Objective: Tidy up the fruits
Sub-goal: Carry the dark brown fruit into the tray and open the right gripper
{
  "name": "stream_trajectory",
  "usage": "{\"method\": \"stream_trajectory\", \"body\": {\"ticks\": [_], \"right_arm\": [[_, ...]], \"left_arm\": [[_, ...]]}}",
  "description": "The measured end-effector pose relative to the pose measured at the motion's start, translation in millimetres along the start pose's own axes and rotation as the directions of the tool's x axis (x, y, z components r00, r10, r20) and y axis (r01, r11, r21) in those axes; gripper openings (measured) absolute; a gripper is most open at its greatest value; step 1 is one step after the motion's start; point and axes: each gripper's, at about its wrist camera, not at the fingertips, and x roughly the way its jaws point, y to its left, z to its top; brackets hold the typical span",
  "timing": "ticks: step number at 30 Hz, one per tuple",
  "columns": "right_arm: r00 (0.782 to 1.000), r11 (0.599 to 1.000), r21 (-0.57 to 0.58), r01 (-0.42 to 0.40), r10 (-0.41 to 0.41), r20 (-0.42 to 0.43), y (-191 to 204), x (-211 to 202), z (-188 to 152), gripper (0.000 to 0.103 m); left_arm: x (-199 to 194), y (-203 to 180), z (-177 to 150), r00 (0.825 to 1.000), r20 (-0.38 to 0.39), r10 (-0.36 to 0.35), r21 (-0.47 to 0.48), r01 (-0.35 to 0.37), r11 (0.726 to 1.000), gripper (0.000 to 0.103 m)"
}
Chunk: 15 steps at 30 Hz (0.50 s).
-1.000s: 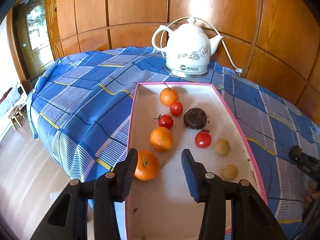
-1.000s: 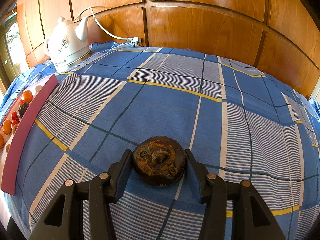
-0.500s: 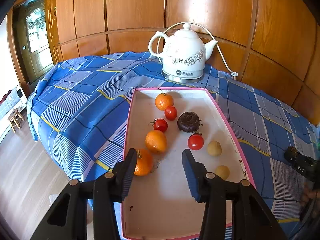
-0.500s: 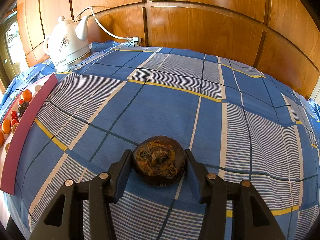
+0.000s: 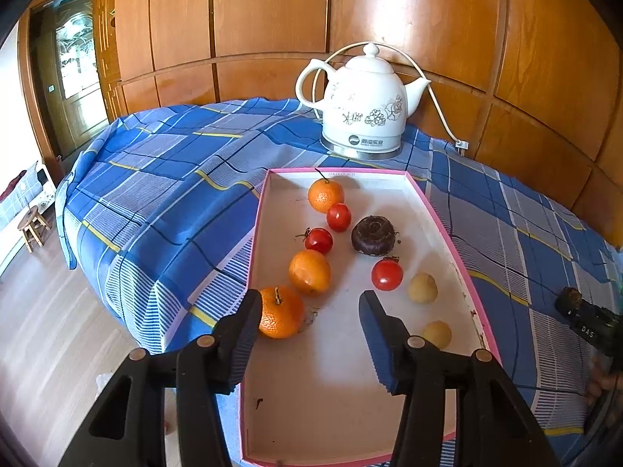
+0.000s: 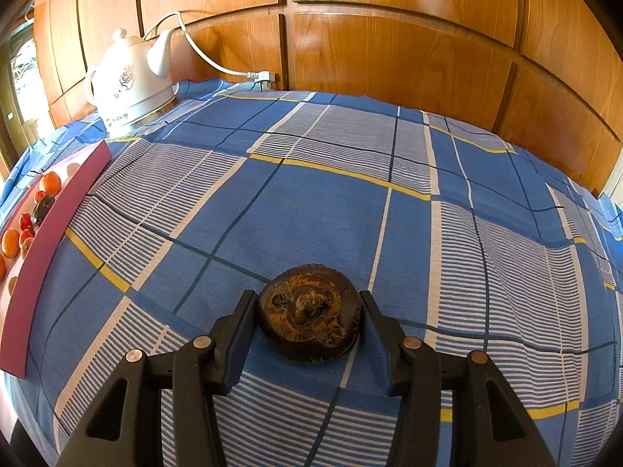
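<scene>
Blue checked cloth covers the bench (image 6: 311, 202). A pink-rimmed tray (image 5: 447, 229) holds the sorted fruits. Right tongs (image 6: 307, 311) bracket the dark fruit (image 6: 309, 319), contact unclear; squeezing gently is advised. Left tongs (image 5: 309, 311) are held wide above the tray.

The white kettle (image 5: 364, 111) bears a blue logo with unreadable characters; the right gripper (image 5: 588, 325) body reads "DAS".
</scene>
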Motion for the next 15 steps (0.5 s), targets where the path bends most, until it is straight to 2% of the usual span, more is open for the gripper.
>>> {"method": "stream_trajectory", "body": {"ticks": [11,15], "right_arm": [[0.999,0.999,-0.019,0.029,-0.03,-0.039,8.7,-7.5,10.7,0.051],[0.998,0.997,-0.049,-0.06,0.061,0.026,28.2,-37.9,21.5,0.051]], "left_arm": [[1.6,13.3,3.0,0.999,0.005,0.036,-0.027,-0.035,0.999,0.056],[0.9,24.3,7.4,0.998,0.017,0.056,-0.053,-0.055,0.997,0.056]]}}
